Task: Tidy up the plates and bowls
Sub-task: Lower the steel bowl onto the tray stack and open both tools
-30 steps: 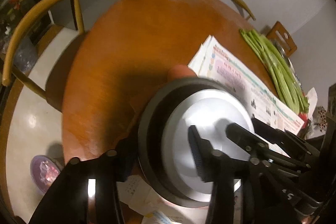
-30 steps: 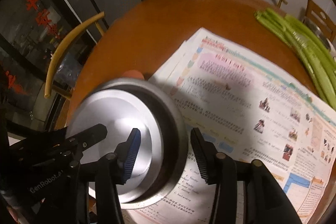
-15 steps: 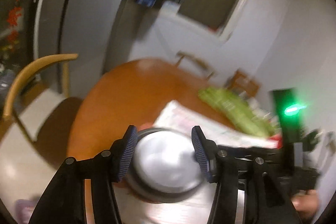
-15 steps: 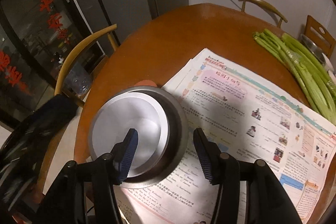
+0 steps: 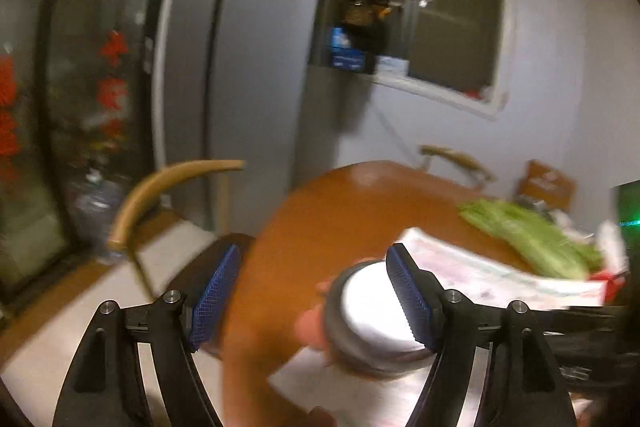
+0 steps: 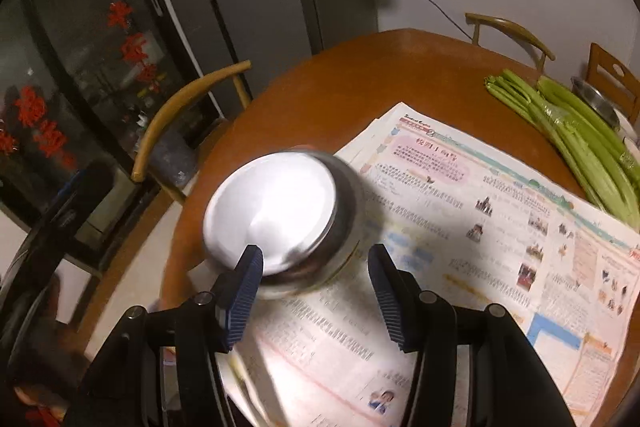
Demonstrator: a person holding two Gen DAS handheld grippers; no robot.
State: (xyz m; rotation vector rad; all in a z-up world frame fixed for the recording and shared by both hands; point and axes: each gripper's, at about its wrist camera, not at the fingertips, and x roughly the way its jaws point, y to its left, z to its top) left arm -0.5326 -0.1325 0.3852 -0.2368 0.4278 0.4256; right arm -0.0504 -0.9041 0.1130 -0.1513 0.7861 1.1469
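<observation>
A stack of upturned steel bowls (image 6: 280, 223) stands on the newspaper (image 6: 480, 227) at the left edge of the round wooden table (image 6: 380, 75). An orange-red thing peeks out from under it. My right gripper (image 6: 316, 291) is open and empty, just above and behind the stack. My left gripper (image 5: 312, 295) is open and empty, raised and drawn back; the stack (image 5: 372, 315) shows blurred behind its right finger (image 5: 408, 295).
Green celery stalks (image 6: 576, 139) lie at the table's far right, beside a steel bowl (image 6: 596, 99). Wooden chairs (image 6: 184, 115) stand around the table. A grey fridge (image 5: 248, 67) and a glass door (image 6: 60, 67) are behind.
Both grippers have let go of the bowls and pulled back and up. The left one has tilted up and moved left; the stack stays on the table.
</observation>
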